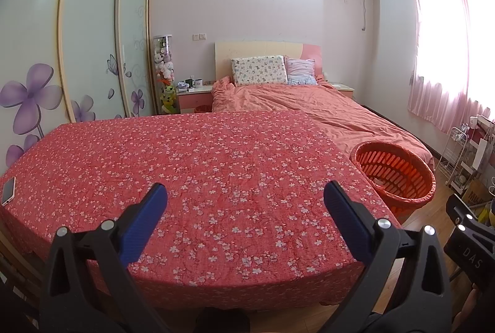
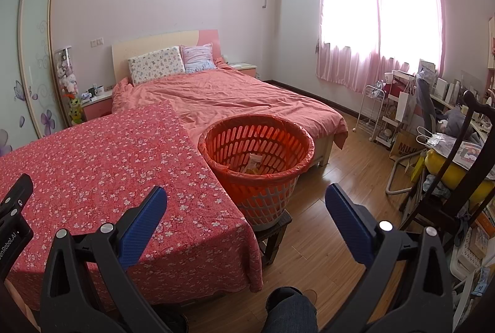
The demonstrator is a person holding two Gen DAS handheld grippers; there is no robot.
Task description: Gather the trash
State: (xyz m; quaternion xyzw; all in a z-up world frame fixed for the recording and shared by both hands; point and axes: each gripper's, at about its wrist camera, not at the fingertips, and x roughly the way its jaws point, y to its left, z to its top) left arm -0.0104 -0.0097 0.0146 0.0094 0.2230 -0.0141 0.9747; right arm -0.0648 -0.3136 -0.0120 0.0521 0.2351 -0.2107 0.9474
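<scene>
An orange-lined plastic basket (image 2: 247,144) stands on a small dark stool (image 2: 273,229) by the right corner of the table (image 2: 92,163), which wears a red floral cloth. A pale wrapper (image 2: 255,160) and some yellowish scraps lie at the basket's bottom. My right gripper (image 2: 246,195) hangs open and holds nothing, in front of and below the basket. My left gripper (image 1: 246,193) is open too, over the near part of the table (image 1: 201,163), with nothing between its blue pads. The basket (image 1: 393,170) shows at the right in the left wrist view. No loose trash shows on the cloth.
A phone (image 1: 8,190) lies at the table's left edge. Behind the table is a bed (image 2: 235,98) with a pink cover. A wardrobe (image 1: 89,39) lines the left wall. A dark chair (image 2: 458,166) and cluttered racks (image 2: 389,113) crowd the right side. A person's knee (image 2: 290,308) is below.
</scene>
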